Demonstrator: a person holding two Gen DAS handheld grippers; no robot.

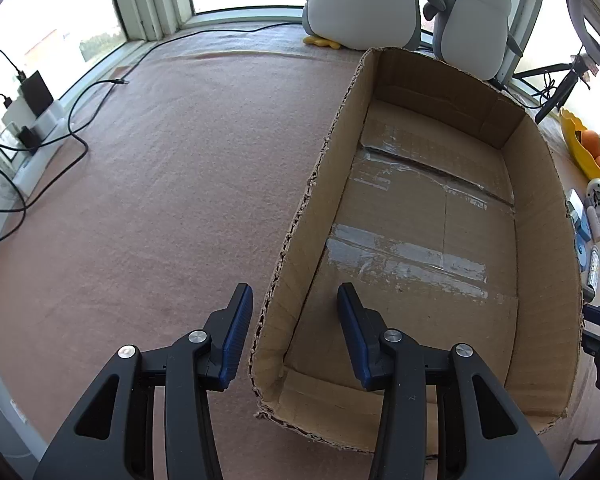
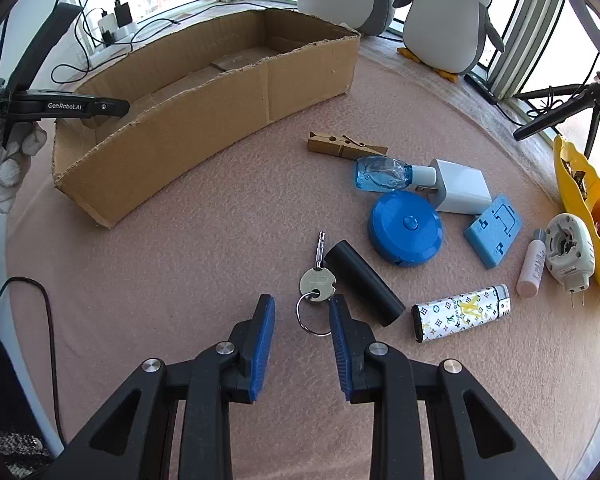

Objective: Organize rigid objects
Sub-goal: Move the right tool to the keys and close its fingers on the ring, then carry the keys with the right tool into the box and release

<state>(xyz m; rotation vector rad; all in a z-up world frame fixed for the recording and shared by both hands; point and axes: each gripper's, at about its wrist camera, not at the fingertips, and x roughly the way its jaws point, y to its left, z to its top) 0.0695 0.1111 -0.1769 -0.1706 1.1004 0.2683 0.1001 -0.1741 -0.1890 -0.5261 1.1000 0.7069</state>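
**Left tongs straddling box wall; right tongs lined up on key**

Left wrist view. The left gripper [image 1: 295, 296] was wide open and held nothing. Its two ribbed blue pads stood either side of the near long wall of the cardboard box [image 1: 300, 216], one outside over the cloth, one inside over the box floor. Probable reason: to steady or pinch the wall so the box would not slide while items went in. Whether either pad touched the wall could not be told. The box was a shallow, open-topped corrugated tray with ragged cut edges and strips of clear tape across its floor; no items lay inside. It sat on a pinkish, nubbly tablecloth [image 1: 160, 184]. Two plush penguins [image 1: 364, 4] stood beyond its far end.

Right wrist view. The right gripper [image 2: 302, 304] was also open and empty, hovering low, with the split ring of a silver key [image 2: 317, 280] lying between its pads; apparently the first pick. A matte black cylinder [image 2: 364, 282] lay just beside the key, touching or nearly so. The other rigid items were loosely clustered to the right, well apart from the box: a round blue tape measure [image 2: 405, 229], white charger cube [image 2: 462, 186], clear blue bottle [image 2: 382, 174], wooden clothespin [image 2: 346, 146], blue foam block [image 2: 494, 230], glossy patterned lighter [image 2: 462, 312] and pale pink tube [image 2: 533, 266]. None had been boxed yet.
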